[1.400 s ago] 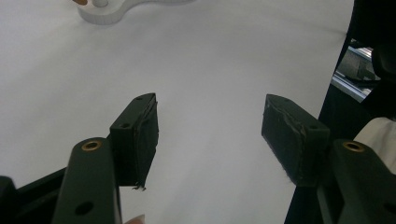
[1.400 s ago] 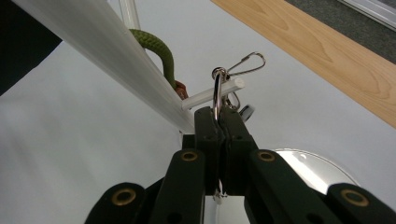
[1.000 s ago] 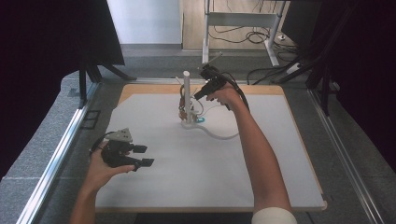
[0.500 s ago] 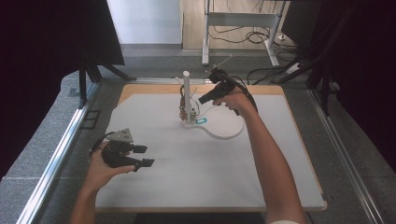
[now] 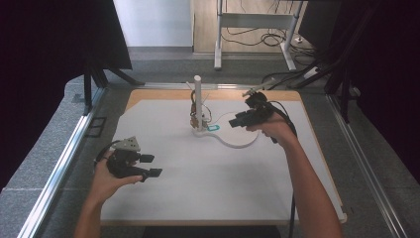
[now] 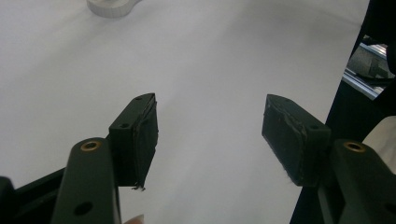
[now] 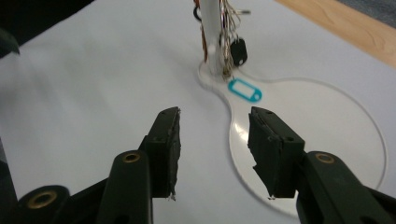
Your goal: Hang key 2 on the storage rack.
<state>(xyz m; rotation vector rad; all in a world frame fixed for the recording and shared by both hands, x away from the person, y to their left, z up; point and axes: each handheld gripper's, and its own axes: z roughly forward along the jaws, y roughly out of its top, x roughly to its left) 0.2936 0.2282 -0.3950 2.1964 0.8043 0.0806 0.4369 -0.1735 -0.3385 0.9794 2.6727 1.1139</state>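
Observation:
A white post (image 5: 197, 101) (image 7: 209, 32) stands on a flat white base (image 5: 236, 138) (image 7: 317, 121) near the middle back of the white table (image 5: 208, 188). Keys and tags hang from it, among them a black fob (image 7: 238, 52). A blue key tag (image 5: 213, 128) (image 7: 244, 90) lies on the base at the post's foot. My right gripper (image 5: 236, 120) (image 7: 214, 144) hovers open above the base's round part, right of the post, holding nothing. My left gripper (image 5: 149, 165) (image 6: 210, 135) rests open over bare table at the front left, empty.
A wooden board (image 5: 148, 95) shows under the table's white sheet at the back. Metal rails (image 5: 59, 168) run along both sides. Cables and a desk frame (image 5: 257, 20) lie on the floor behind. Black curtains (image 5: 49, 44) stand to left and right.
My right gripper has drawn back from the post, moving right and toward me over the round base. The blue tag now lies on the base. The left gripper has stayed put.

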